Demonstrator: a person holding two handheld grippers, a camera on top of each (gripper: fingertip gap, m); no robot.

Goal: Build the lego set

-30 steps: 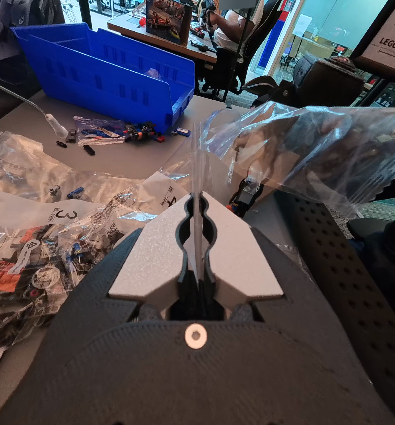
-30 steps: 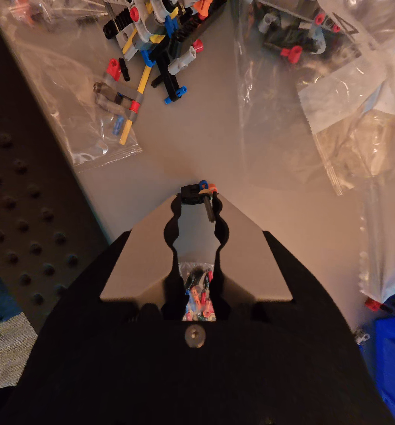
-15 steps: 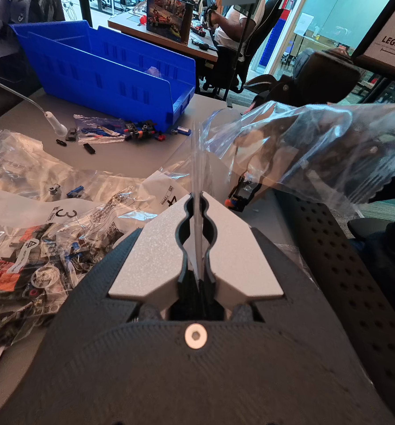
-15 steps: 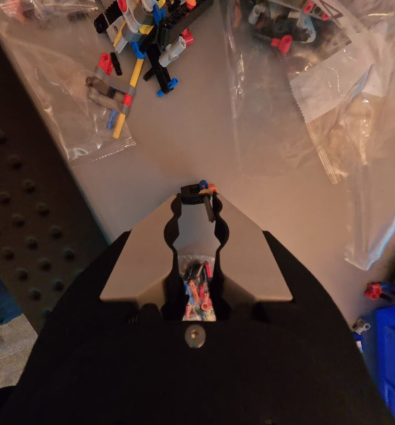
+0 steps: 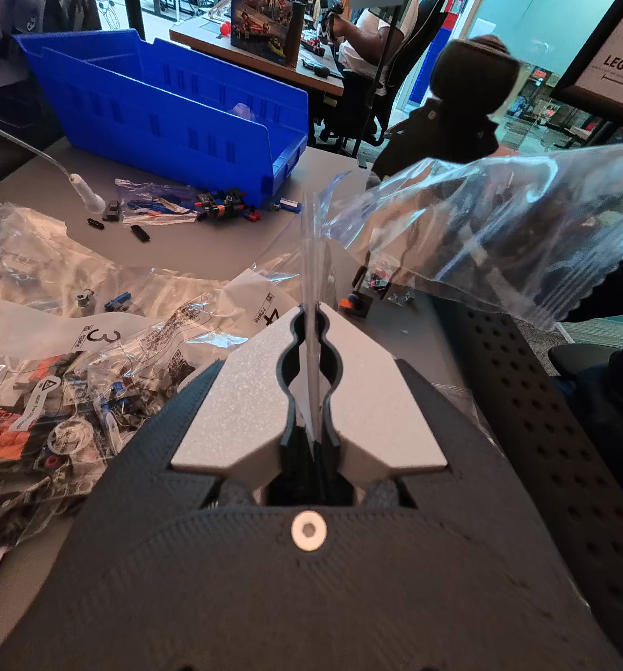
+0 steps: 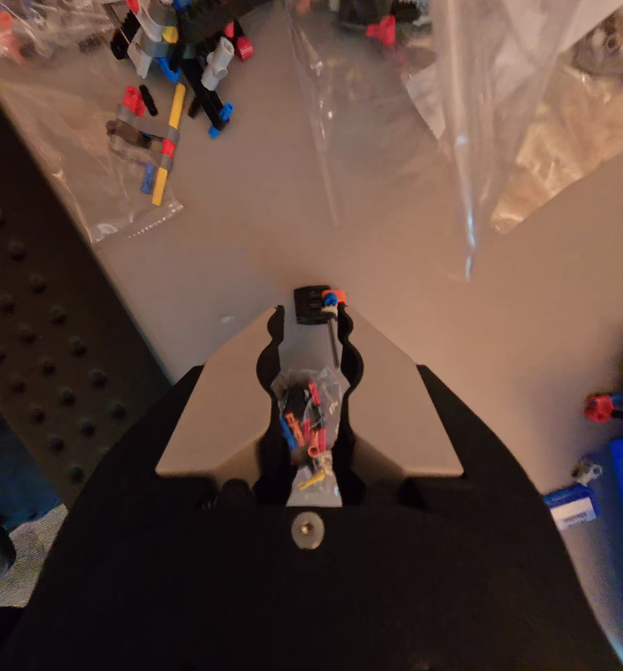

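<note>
My left gripper [image 5: 311, 308] is shut on the edge of a clear plastic bag [image 5: 484, 225]. It holds the bag up so that it billows to the right above the grey table [image 5: 212, 247]. My right gripper [image 6: 311, 312] points down at the table with its jaws slightly apart. A small black piece with orange and blue parts and a thin axle [image 6: 311, 303] lies at its tips, with a gap beside the left finger. The piece also shows under the bag in the left wrist view [image 5: 355, 303]. A small bag of tiny pieces [image 6: 310, 417] lies beneath the right fingers.
A blue bin [image 5: 179, 109] stands at the back left, with loose pieces [image 5: 222, 207] in front of it. Numbered part bags [image 5: 66, 363] cover the left side. More loose pieces [image 6: 179, 72] lie ahead of the right gripper. A black perforated mat [image 5: 556, 435] borders the table. My right fingertips sit around 15 centimetres from my left ones.
The right jaws have widened and the small black piece, clamped before, now lies loose at the tips. The left gripper still holds the bag, a little higher.
</note>
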